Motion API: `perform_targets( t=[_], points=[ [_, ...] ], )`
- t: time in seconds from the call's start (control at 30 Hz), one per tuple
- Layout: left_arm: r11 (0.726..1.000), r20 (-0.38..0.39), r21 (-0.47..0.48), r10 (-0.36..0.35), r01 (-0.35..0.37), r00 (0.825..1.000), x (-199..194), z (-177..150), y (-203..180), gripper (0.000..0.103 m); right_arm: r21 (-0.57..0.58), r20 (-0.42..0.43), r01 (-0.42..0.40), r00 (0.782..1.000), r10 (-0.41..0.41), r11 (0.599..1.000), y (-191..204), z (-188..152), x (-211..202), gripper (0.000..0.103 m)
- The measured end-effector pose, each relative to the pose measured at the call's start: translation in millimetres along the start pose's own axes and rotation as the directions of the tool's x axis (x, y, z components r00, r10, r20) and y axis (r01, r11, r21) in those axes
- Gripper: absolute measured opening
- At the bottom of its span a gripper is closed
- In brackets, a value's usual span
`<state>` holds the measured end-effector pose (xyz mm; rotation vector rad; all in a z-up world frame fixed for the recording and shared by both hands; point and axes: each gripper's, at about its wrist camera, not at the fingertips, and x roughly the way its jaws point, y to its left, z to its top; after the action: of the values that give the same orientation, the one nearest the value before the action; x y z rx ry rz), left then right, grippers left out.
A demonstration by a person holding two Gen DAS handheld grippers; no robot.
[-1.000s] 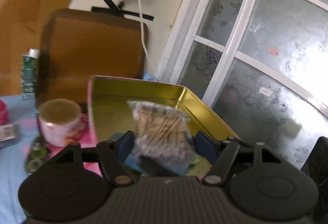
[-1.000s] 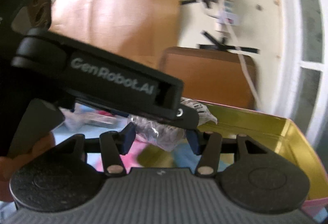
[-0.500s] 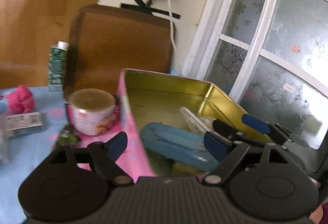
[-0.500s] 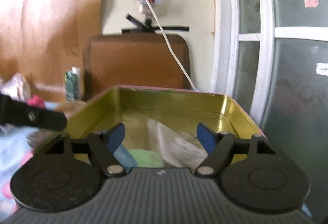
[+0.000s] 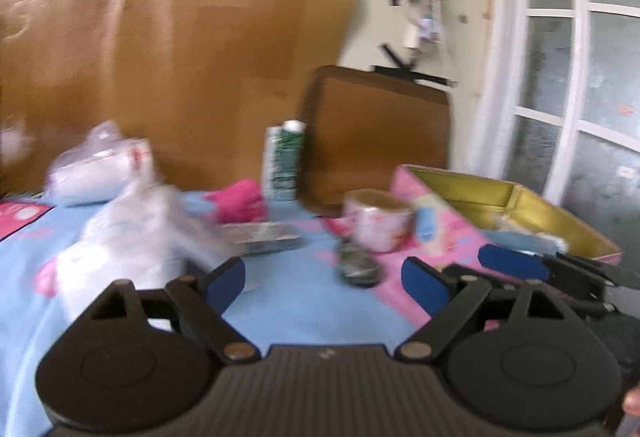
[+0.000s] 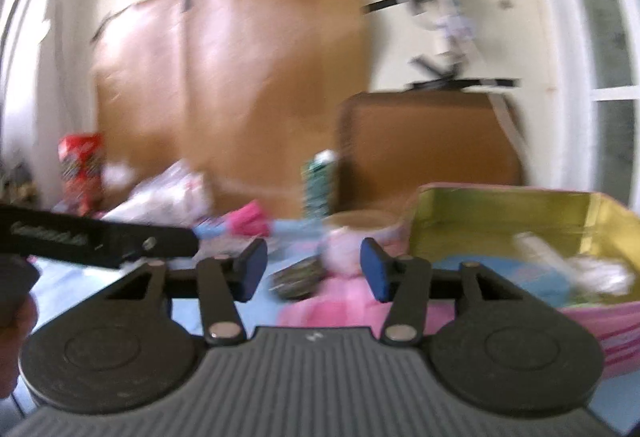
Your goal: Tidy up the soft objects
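Gold-lined and pink outside, the tin (image 5: 532, 209) serves as the landmark in the left wrist view, sitting at the right on a blue and pink cloth (image 5: 304, 309). Just left of the tin stands a pink printed cup (image 5: 378, 223), with a small dark object (image 5: 358, 267) in front of the cup. Farther left of the tin lie a flat packet (image 5: 260, 237), a pink soft item (image 5: 238, 199) and clear plastic bags (image 5: 132, 229), while a green and white carton (image 5: 282, 163) stands upright behind them. The left gripper (image 5: 324, 283) has just been opening; its jaws stand well apart with nothing between them. In the right wrist view, blurred by motion, the tin (image 6: 512, 209) is again at the right, and pale blue and whitish soft things (image 6: 560, 269) lie inside it. The cup (image 6: 356, 233) is just left of the tin, and the pink soft item (image 6: 250, 219) lies farther left. The right gripper (image 6: 312, 271) has just been closing, yet its pads are apart and hold nothing.
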<state>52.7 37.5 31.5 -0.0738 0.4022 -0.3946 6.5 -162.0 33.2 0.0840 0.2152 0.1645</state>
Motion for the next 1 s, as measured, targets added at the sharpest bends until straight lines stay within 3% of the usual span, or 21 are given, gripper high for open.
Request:
perform_targets(
  t=[0.13, 0.27, 0.73, 1.0],
  points=[
    [0.998, -0.017, -0.068, 0.009, -0.01, 1.0, 1.4, -8.1, 28.7, 0.088, -0.053, -0.062, -0.044, 0.997, 0.04, 0.998, 33.6, -6.5, 11.0, 0.049],
    [0.994, -0.018, -0.112, -0.013, 0.011, 1.0, 6.2, -13.0, 43.0, 0.088, -0.074, -0.102, -0.034, 0.994, 0.027, 0.997, 46.6, -5.9, 25.4, 0.048],
    [0.995, -0.026, -0.084, -0.05, 0.048, 0.998, 10.0, -18.2, 40.1, 0.09, 0.047, -0.26, 0.051, 0.965, -0.037, 0.998, 31.0, -13.3, 60.2, 0.048],
    [0.994, -0.049, -0.092, -0.065, 0.061, 0.997, 14.7, -17.8, 42.0, 0.09, 0.058, -0.291, 0.073, 0.955, -0.053, 0.996, 28.0, -15.4, 63.8, 0.048]
  ],
)
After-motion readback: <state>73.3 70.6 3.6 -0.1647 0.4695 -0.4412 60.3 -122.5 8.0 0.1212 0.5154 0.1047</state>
